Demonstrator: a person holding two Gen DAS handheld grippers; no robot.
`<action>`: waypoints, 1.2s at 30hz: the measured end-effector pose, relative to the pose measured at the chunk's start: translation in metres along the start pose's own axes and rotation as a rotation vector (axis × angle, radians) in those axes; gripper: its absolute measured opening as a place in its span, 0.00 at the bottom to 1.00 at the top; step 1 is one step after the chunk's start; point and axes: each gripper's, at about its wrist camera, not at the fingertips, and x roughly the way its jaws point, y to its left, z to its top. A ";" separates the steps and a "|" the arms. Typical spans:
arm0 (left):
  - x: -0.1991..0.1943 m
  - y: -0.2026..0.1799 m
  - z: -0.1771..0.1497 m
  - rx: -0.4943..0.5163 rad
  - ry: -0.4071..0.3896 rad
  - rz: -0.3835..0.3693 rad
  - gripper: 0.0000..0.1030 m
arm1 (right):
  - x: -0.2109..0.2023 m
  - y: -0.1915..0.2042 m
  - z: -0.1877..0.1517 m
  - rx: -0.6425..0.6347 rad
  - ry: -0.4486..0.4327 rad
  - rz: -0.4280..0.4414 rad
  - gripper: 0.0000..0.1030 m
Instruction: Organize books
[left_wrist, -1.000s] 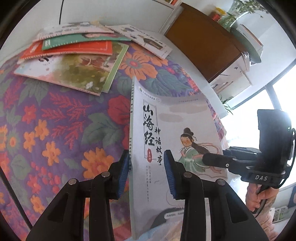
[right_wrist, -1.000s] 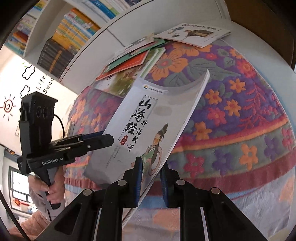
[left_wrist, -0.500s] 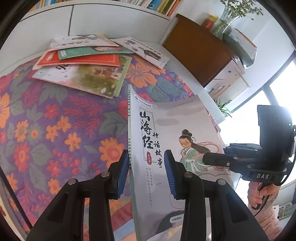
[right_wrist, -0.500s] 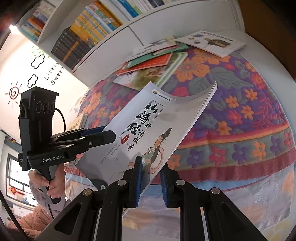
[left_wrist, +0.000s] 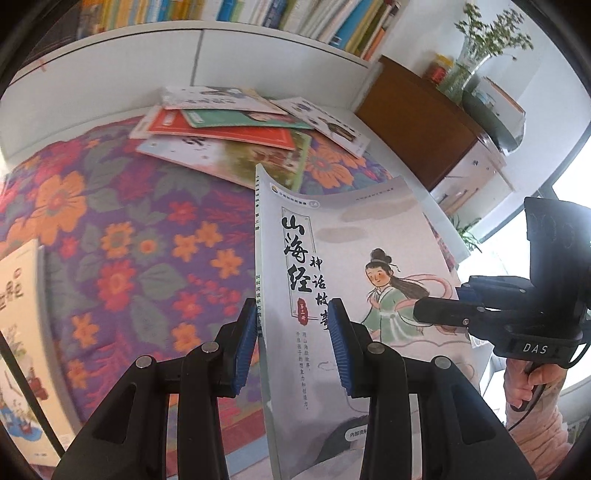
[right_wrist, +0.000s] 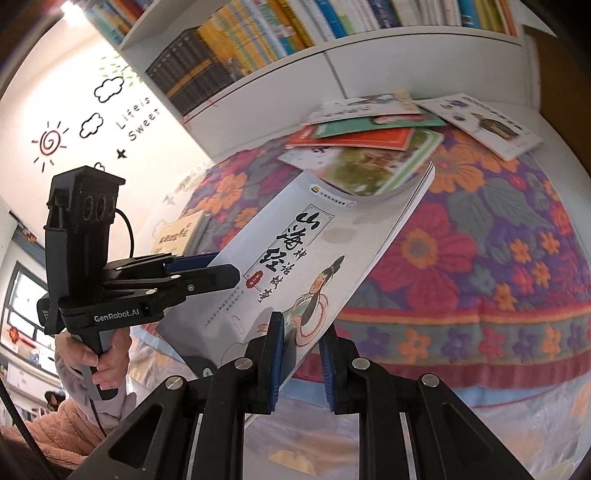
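Note:
A thin grey picture book with black Chinese title and a girl in green is held in the air above the flowered bedspread. My right gripper is shut on its fore edge; it shows in the left wrist view. My left gripper is open, its jaws straddling the book's spine side without pinching it; it shows in the right wrist view. The book bends slightly. A loose pile of picture books lies at the far side of the bed.
A white bookshelf full of books stands behind the bed. A brown cabinet with a plant vase is at the right. Another book lies at the left edge of the bed.
Both grippers and the grey book have risen and tilted up, so the bookshelf and the far book pile show more. The left jaws stay open around the spine.

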 end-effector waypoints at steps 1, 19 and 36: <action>-0.002 0.003 -0.001 -0.008 -0.003 0.003 0.34 | 0.003 0.004 0.002 -0.008 0.002 0.003 0.17; -0.064 0.075 -0.016 -0.121 -0.112 0.108 0.34 | 0.052 0.089 0.041 -0.163 0.054 0.055 0.17; -0.127 0.141 -0.019 -0.225 -0.238 0.142 0.34 | 0.091 0.151 0.082 -0.239 0.050 0.148 0.17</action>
